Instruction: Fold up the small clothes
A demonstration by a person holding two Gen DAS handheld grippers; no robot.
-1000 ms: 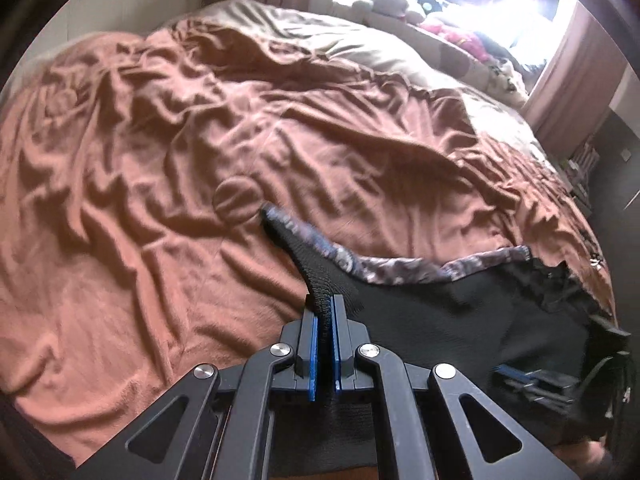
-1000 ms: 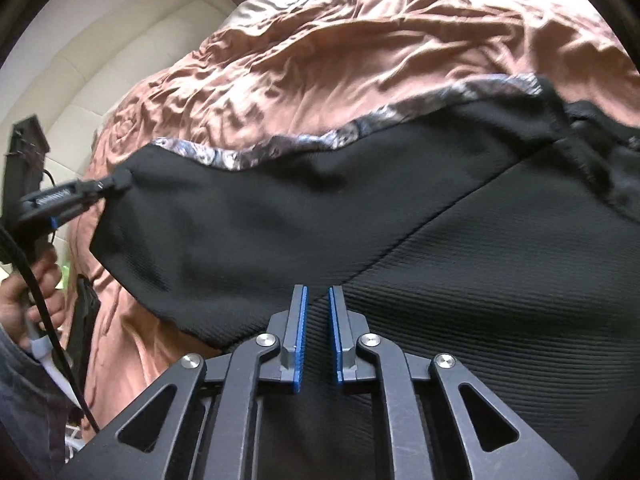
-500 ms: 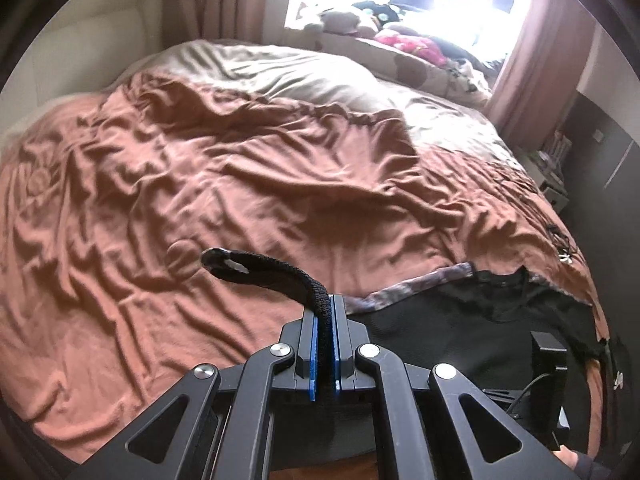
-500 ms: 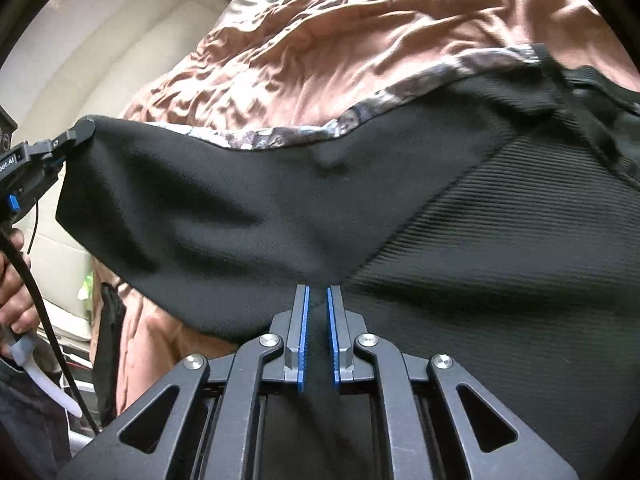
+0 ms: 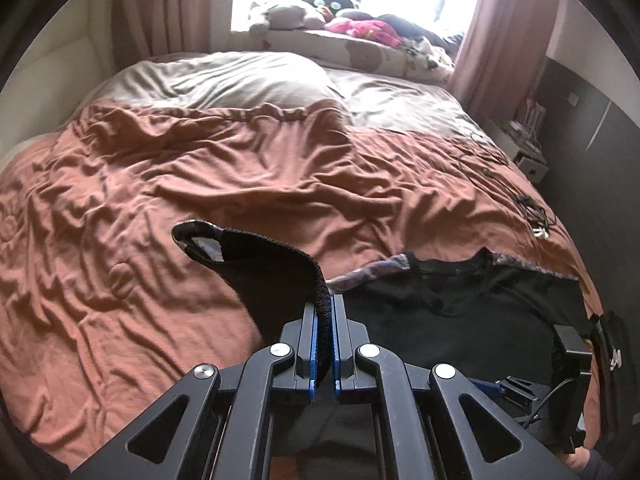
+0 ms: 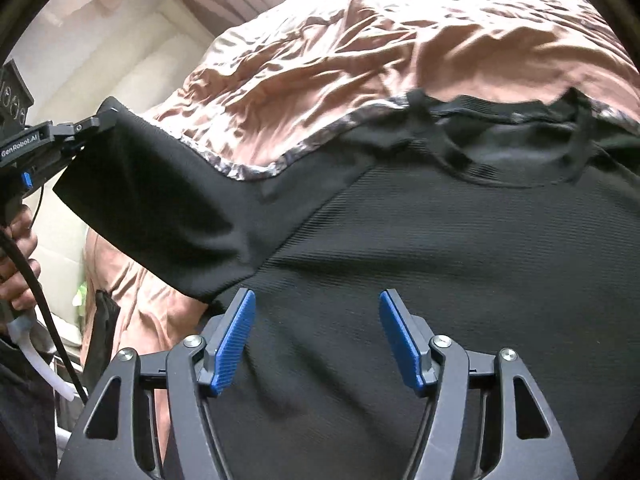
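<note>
Black ribbed knit top [image 6: 460, 264] with patterned grey trim, spread on the rumpled rust-brown bedspread [image 5: 200, 184]. One sleeve lifted off to the side, cuff clamped in the left gripper [image 5: 325, 316]. Right gripper [image 6: 316, 336] low over the top's body, jaws opening, blue pads [image 6: 234, 336] clear of the cloth, nothing gripped.
</note>
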